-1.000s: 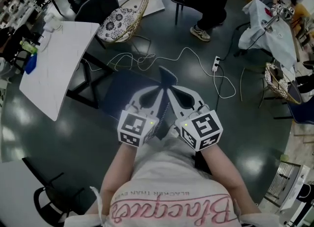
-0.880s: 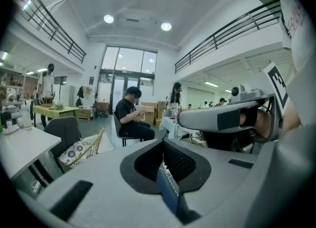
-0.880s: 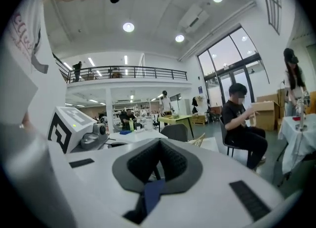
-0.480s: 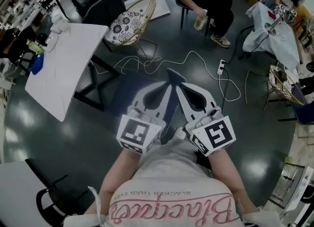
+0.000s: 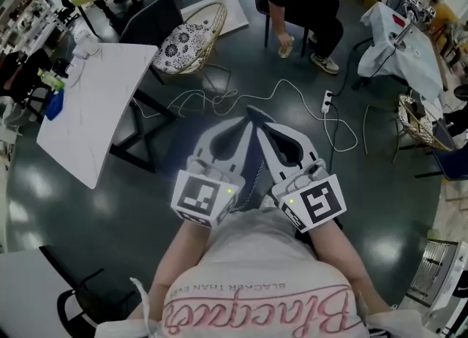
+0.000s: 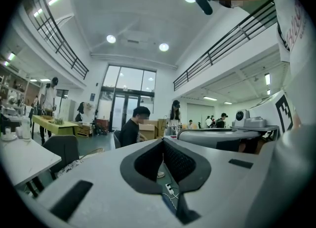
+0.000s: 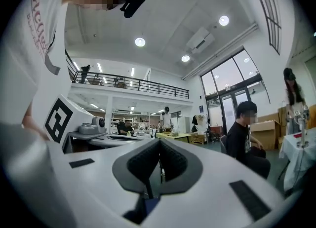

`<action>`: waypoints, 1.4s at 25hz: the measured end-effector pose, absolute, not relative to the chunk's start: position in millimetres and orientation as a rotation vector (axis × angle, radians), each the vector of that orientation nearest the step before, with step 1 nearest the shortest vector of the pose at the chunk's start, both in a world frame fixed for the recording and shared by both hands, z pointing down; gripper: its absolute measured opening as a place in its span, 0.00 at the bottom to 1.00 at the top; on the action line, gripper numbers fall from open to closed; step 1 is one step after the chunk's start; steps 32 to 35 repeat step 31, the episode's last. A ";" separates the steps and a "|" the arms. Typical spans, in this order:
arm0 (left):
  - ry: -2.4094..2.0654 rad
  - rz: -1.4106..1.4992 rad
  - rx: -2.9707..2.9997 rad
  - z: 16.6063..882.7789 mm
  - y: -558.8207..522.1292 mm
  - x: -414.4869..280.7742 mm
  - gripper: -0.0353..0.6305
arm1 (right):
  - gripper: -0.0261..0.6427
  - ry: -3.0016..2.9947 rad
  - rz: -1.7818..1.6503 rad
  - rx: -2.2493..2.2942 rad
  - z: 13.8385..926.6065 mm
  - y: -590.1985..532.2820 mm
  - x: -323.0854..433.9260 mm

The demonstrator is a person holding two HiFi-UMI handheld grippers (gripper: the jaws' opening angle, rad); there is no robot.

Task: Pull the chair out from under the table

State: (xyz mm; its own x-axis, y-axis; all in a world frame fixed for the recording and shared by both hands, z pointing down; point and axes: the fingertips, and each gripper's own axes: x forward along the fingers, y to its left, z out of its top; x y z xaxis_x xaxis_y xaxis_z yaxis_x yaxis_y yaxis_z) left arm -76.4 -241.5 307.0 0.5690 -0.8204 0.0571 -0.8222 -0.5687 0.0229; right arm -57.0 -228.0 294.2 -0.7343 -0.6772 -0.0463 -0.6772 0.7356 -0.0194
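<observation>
In the head view both grippers are held side by side, level, close to my chest, with their tips almost touching. My left gripper (image 5: pixel 246 119) (image 6: pixel 163 143) is shut with nothing between its pads. My right gripper (image 5: pixel 259 116) (image 7: pixel 159 143) is shut and empty too. A dark blue seat (image 5: pixel 179 139) lies under them on the floor side, mostly hidden by the left gripper. A white table (image 5: pixel 95 102) stands to the left, apart from both grippers. A dark chair (image 5: pixel 150 16) (image 6: pixel 61 148) stands at its far end.
A wicker chair with a patterned cushion (image 5: pixel 186 33) sits beyond the table. A white cable and power strip (image 5: pixel 327 99) trail over the dark floor ahead. A person (image 5: pixel 300 0) sits further back. A cloth-covered table (image 5: pixel 409 44) is at the right, a black chair (image 5: pixel 73 300) at the lower left.
Both grippers have risen toward the camera and look larger, staying shut. The seated person at the back has leaned and lowered a hand.
</observation>
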 end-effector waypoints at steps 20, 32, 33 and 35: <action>-1.473 0.090 2.704 315.4 -253.6 -77.6 0.06 | 0.04 2.937 -0.057 -1.089 311.3 -241.8 -62.7; -1.456 0.105 2.693 323.2 -254.1 -74.2 0.06 | 0.04 2.958 -0.067 -1.096 319.6 -242.0 -60.9; -1.456 0.105 2.693 323.2 -254.1 -74.2 0.06 | 0.04 2.958 -0.067 -1.096 319.6 -242.0 -60.9; -1.456 0.105 2.693 323.2 -254.1 -74.2 0.06 | 0.04 2.958 -0.067 -1.096 319.6 -242.0 -60.9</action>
